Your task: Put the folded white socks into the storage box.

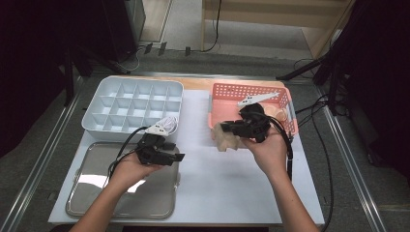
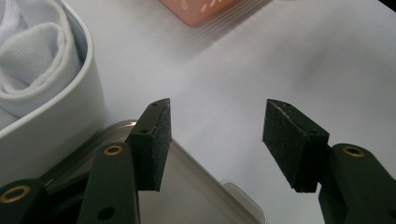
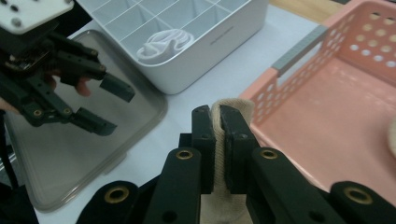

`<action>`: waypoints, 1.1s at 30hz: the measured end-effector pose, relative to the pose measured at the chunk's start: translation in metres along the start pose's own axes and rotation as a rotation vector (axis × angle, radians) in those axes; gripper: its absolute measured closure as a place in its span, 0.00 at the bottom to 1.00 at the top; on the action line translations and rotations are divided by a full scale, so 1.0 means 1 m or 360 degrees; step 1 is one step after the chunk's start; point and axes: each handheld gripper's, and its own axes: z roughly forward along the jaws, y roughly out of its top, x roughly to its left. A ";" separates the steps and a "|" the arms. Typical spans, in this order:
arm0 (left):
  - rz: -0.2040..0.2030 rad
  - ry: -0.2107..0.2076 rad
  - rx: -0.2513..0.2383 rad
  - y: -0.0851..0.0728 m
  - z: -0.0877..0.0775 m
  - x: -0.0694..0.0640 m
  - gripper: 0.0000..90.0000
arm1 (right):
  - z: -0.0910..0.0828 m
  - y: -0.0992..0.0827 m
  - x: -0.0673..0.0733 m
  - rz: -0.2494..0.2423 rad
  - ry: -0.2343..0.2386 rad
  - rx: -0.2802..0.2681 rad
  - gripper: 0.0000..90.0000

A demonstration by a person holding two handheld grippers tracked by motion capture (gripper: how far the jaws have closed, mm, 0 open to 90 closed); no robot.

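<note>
A white worktop [image 1: 212, 174] is seen from above. On it are set a white plastic compartment box [image 1: 133, 107], a flat steel tray [image 1: 123, 193] and a pink perforated plastic basket [image 1: 251, 108]. A beige folded cloth [image 3: 229, 116], possibly a sock, is gripped by the closed right tongs [image 3: 218, 126] beside the basket's near corner. The left tongs [image 2: 217, 140] are held open and empty over the tray's edge.

Open white table [image 1: 203, 145] lane between divider box [image 1: 133, 104] and pink basket [image 1: 251, 92], steel tray [image 1: 96, 193] flanking left, basket wall blocking right
</note>
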 end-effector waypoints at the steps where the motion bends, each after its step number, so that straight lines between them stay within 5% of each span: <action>1: -0.0001 0.0002 0.0000 0.000 0.000 0.000 0.48 | 0.002 -0.001 0.002 -0.0006 0.0012 -0.0001 0.96; 11: 0.0001 0.0006 0.0000 -0.001 0.001 0.000 0.48 | 0.036 -0.019 0.018 -0.0057 0.0115 0.0061 0.95; 16: 0.0012 0.0010 0.0006 -0.002 0.000 0.000 0.48 | 0.052 -0.028 0.022 -0.0097 0.0094 0.0095 0.95; 25: 0.0023 0.0014 0.0020 -0.005 0.002 -0.001 0.48 | 0.067 -0.046 0.013 -0.0030 0.0123 0.0109 0.95; 33: 0.0028 0.0010 0.0024 -0.006 0.003 -0.003 0.48 | 0.081 -0.056 0.013 -0.0053 0.0104 0.0151 0.92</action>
